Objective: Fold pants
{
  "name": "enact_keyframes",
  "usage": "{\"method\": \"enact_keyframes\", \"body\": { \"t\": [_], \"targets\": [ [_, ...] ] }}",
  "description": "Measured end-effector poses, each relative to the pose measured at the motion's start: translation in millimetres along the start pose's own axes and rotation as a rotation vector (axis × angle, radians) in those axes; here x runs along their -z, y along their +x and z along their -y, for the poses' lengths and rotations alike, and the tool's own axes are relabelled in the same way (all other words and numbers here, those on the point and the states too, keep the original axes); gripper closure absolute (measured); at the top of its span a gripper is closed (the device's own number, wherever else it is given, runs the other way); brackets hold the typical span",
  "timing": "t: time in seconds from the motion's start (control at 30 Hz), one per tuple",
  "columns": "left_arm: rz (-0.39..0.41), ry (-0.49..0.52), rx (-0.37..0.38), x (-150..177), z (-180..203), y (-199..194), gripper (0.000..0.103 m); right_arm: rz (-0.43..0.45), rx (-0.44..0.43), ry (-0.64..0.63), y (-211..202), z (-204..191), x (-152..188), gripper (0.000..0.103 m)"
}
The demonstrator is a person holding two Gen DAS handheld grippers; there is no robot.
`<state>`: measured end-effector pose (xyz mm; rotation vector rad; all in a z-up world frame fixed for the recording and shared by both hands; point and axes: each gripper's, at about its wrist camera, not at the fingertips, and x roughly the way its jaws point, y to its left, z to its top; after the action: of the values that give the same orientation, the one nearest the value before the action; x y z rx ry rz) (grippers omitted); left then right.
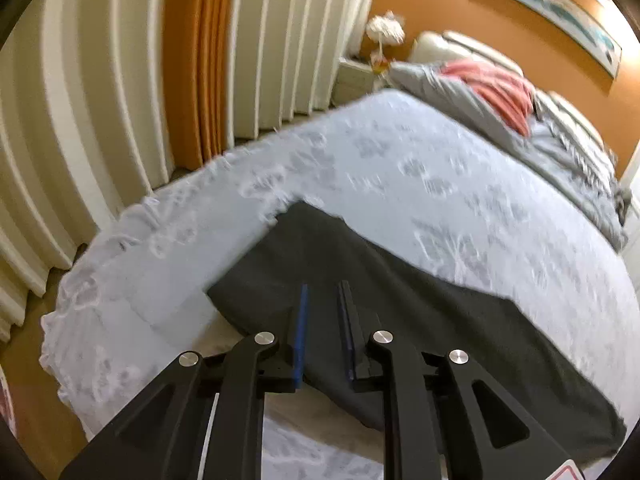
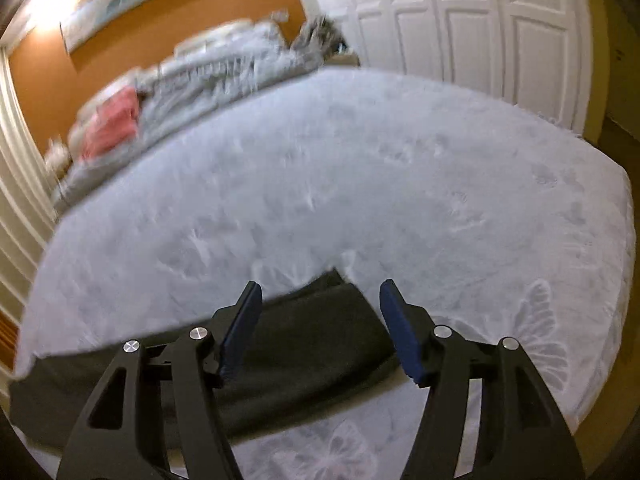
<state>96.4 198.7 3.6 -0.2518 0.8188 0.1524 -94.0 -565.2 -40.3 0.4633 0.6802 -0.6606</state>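
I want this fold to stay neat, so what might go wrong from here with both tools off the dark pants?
1. The pants lie near the bed's front edge, so a tug might slide them off.
2. The left tool is barely open and may miss the cloth.
3. The right tool hangs at the folded end, and a snag there may undo it.

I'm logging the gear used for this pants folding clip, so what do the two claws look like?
Both look alike. The left claw and the right claw have matte black angular linkage arms with triangular cut-outs, joined by round silver pivot pins. Each finger carries a flat dark blue pad. A red-edged white sticker shows at the bottom right corner of the left wrist view. No cables, hands or sleeves are visible.
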Motion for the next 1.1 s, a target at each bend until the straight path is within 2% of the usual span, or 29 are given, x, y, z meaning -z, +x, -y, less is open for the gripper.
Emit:
{"method": "enact_keyframes", "body": {
  "t": [0.07, 0.13, 0.17, 0.2, 0.23, 0.27, 0.37, 0.4, 0.43, 0.47, 0.53, 0.57, 0.6, 0.63, 0.7, 0.73, 0.77, 0.8, 0.87, 0.93, 1.0, 1.03, 1.1],
  "targets": [
    [-0.052, 0.017, 0.006, 3, 9, 12, 0.088, -0.067, 0.044, -0.05, 29, -6, 1, 0.044],
    [-0.086, 0.032, -0.003, 7, 18, 21, 0.088, -0.097, 0.096, -0.099, 49, -11, 9, 0.044],
    [-0.093, 0.042, -0.014, 7, 22, 25, 0.088, -0.115, 0.114, -0.125, 60, -14, 10, 0.06],
    [-0.094, 0.055, -0.029, 8, 25, 28, 0.087, -0.129, 0.106, -0.143, 67, -14, 11, 0.1],
    [-0.094, 0.069, -0.049, 8, 27, 31, 0.086, -0.142, 0.085, -0.155, 70, -16, 10, 0.102],
    [-0.096, 0.088, -0.084, 8, 29, 36, 0.085, -0.113, 0.043, -0.153, 61, -20, 3, 0.102],
    [-0.131, 0.106, -0.138, 9, 28, 50, 0.085, 0.133, -0.1, -0.159, -6, -31, -25, 0.102],
    [-0.147, 0.114, -0.153, 10, 27, 56, 0.085, 0.179, -0.126, -0.149, -17, -27, -28, 0.101],
    [-0.162, 0.123, -0.168, 11, 27, 61, 0.085, 0.154, -0.073, -0.16, -7, -19, -26, 0.098],
    [-0.183, 0.136, -0.195, 13, 26, 67, 0.085, 0.087, -0.019, -0.158, 13, -12, -20, 0.093],
    [-0.214, 0.146, -0.217, 17, 25, 77, 0.085, -0.1, 0.094, -0.133, 60, 11, 1, 0.093],
    [-0.224, 0.143, -0.223, 18, 24, 80, 0.085, -0.149, 0.181, -0.176, 71, 15, 10, 0.093],
    [-0.225, 0.138, -0.224, 18, 23, 80, 0.084, -0.134, 0.235, -0.219, 68, 15, 11, 0.093],
    [-0.222, 0.136, -0.226, 18, 22, 80, 0.083, -0.113, 0.232, -0.222, 63, 15, 9, 0.093],
    [-0.214, 0.132, -0.236, 17, 22, 79, 0.071, -0.069, 0.163, -0.166, 40, 17, 2, 0.088],
    [-0.212, 0.127, -0.241, 16, 22, 79, 0.069, -0.063, 0.141, -0.147, 31, 18, 1, 0.078],
    [-0.214, 0.119, -0.245, 16, 21, 80, 0.068, -0.061, 0.124, -0.14, 24, 19, 4, 0.062],
    [-0.217, 0.118, -0.246, 16, 21, 81, 0.068, -0.071, 0.118, -0.14, 21, 20, 8, 0.058],
    [-0.223, 0.141, -0.266, 18, 26, 85, 0.066, -0.127, 0.092, -0.162, 29, 20, 19, 0.06],
    [-0.229, 0.172, -0.29, 21, 28, 90, 0.063, -0.231, 0.135, -0.19, 52, 18, 31, 0.06],
    [-0.23, 0.183, -0.297, 23, 27, 91, 0.061, -0.199, 0.141, -0.172, 43, 16, 28, 0.062],
    [-0.222, 0.173, -0.294, 22, 26, 88, 0.061, -0.161, 0.171, -0.154, 30, 10, 19, 0.062],
    [-0.185, 0.125, -0.266, 17, 21, 74, 0.061, -0.044, 0.108, -0.142, 0, -11, 7, 0.062]
  ]
}}
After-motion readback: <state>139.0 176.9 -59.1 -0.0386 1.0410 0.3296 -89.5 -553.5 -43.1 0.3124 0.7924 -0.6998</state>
